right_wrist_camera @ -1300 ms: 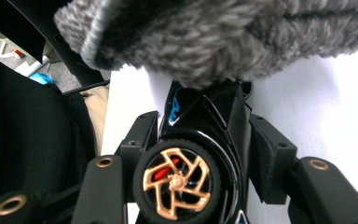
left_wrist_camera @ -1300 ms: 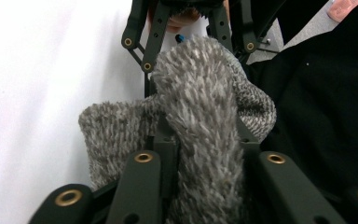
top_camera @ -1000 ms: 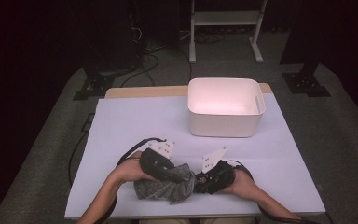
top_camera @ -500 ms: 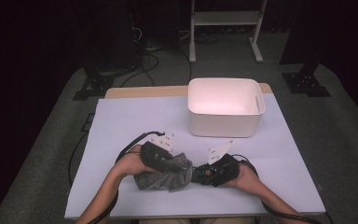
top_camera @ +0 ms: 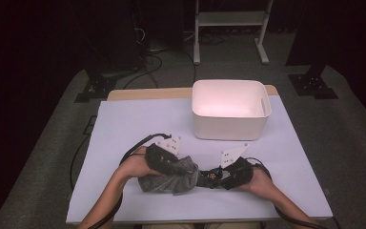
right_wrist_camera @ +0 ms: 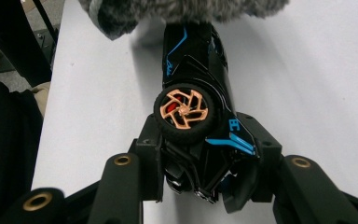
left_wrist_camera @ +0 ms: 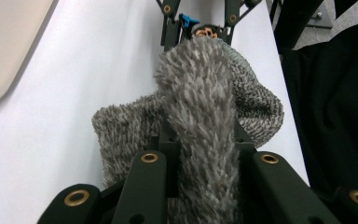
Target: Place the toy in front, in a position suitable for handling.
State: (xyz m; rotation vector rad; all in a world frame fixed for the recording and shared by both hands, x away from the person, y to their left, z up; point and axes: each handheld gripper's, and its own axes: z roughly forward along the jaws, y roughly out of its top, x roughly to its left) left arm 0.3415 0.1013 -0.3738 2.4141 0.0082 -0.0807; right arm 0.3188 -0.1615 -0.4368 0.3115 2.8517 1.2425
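My left tool [left_wrist_camera: 200, 154] is clamped on the grey fuzzy cloth [top_camera: 169, 179] at lower centre; my right tool [right_wrist_camera: 200, 163], jaws just closing, grips the toy car [right_wrist_camera: 196, 93]. Rubbing hard could twist the car loose.

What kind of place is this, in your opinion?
Probably a lab or studio set up for recording: a table under white sheeting, dark curtained surroundings, loose cables on the grey floor, and a white metal stand behind.

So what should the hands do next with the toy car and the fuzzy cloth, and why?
Probably slide the toy car a little further into the grey cloth. The right gripper clamps the car, its nose just under the cloth's edge, while the left gripper pinches the cloth.
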